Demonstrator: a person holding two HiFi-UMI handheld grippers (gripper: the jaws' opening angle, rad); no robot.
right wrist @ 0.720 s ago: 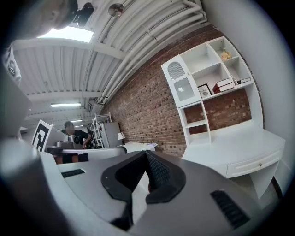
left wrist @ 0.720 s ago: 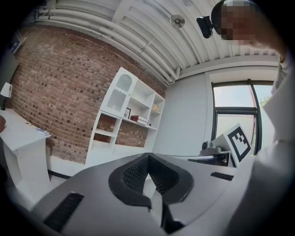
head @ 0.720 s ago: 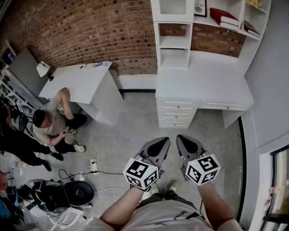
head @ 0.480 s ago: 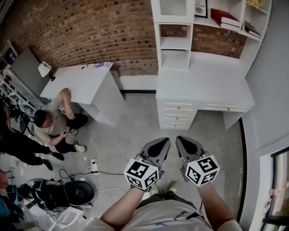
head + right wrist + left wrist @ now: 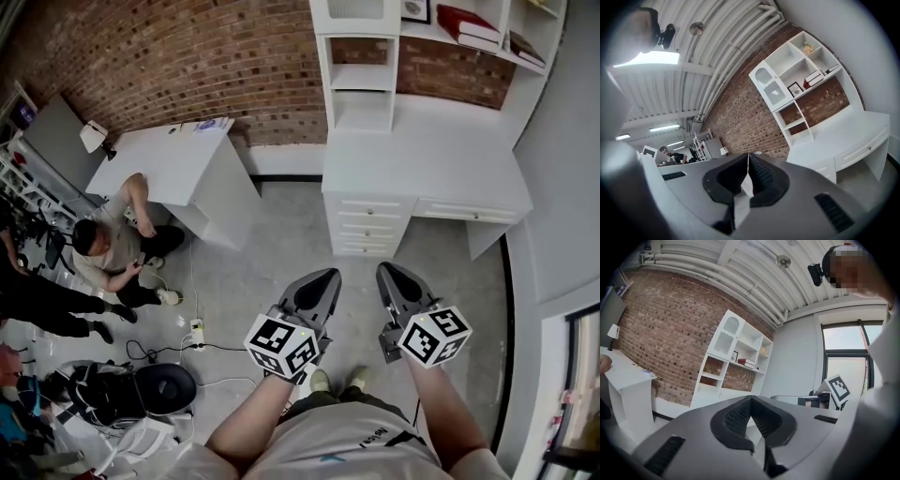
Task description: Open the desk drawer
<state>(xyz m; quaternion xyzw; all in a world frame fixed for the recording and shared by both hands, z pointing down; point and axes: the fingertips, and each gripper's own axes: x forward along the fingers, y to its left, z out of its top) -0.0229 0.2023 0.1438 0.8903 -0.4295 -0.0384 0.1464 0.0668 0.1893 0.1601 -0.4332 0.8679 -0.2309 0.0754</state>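
Vs approx half a sec ago, the two grey hand-held grippers w/ marker cubes have spread a bit further apart and edged closer to the white desk w/ shelf unit [image 5: 422, 164]. The L gripper [image 5: 326, 277] and R gripper [image 5: 386, 270] hang over the grey floor [image 5: 272, 253], well short of the desk front, each w/ jaws pressed together on nothing. The stack of small white knobbed drawers [image 5: 368, 225] under the desk's left end and the wide shallow drawer [image 5: 466, 213] beside it all look closed, so prob. just the approach: no knob reached yet, and the jaws must spread first.

Left gripper [image 5: 323, 275], right gripper [image 5: 387, 268], level, fingers [image 5: 760, 172] together
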